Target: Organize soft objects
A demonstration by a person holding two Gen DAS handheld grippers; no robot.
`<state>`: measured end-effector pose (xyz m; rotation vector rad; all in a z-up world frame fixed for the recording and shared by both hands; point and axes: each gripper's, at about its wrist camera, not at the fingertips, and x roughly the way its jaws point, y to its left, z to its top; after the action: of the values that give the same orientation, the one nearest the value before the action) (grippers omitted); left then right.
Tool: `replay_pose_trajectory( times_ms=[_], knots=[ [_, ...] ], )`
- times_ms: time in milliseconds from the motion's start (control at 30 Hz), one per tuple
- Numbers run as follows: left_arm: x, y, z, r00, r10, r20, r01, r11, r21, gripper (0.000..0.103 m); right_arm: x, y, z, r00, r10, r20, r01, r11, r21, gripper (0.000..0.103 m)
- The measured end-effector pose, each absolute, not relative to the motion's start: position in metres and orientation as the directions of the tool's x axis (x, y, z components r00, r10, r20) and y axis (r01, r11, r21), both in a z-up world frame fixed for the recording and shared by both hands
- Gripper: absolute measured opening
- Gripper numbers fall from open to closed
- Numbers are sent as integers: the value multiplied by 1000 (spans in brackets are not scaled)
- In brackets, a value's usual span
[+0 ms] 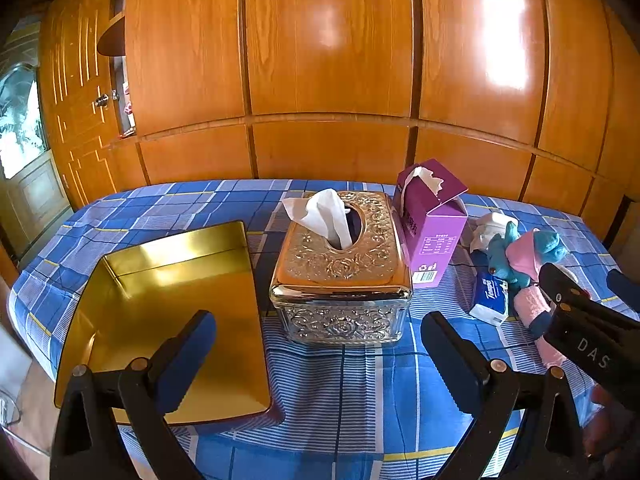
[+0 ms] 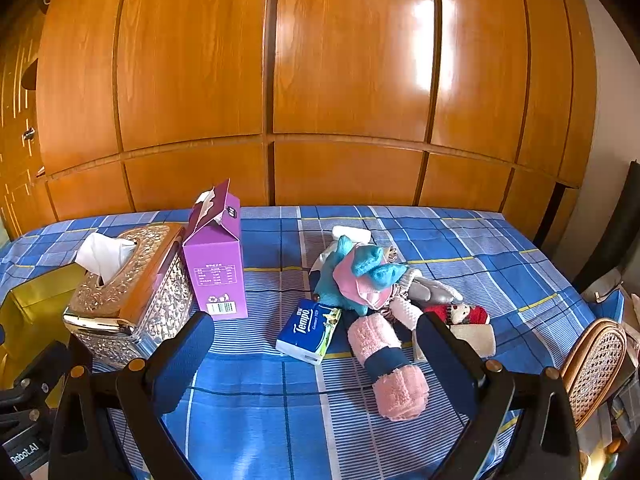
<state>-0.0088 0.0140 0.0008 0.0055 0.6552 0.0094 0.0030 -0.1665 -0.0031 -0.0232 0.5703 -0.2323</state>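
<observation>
- Currently both left tongs (image 1: 318, 344) and right tongs (image 2: 314, 346) gape wide, empty
- rolled pink towel with navy band (image 2: 386, 364) lies on blue checked table (image 2: 256, 412), beside blue plush toy (image 2: 360, 276), between right fingers

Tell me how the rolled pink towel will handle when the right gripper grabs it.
The pink towel roll looks plush, so it will likely squash under the pads. Its dark band probably keeps it rolled. Being cylindrical, it may roll if nudged.
</observation>
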Motion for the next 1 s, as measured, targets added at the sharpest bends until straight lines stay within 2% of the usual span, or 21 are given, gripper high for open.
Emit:
replay_pose_trajectory(
  times_ms=[1000],
  knots=[
    [-15,12,4,796,3,-606,3,1000,10,102,0,-175,-3,816,-237,-528,232,970,-77,103]
  ],
)
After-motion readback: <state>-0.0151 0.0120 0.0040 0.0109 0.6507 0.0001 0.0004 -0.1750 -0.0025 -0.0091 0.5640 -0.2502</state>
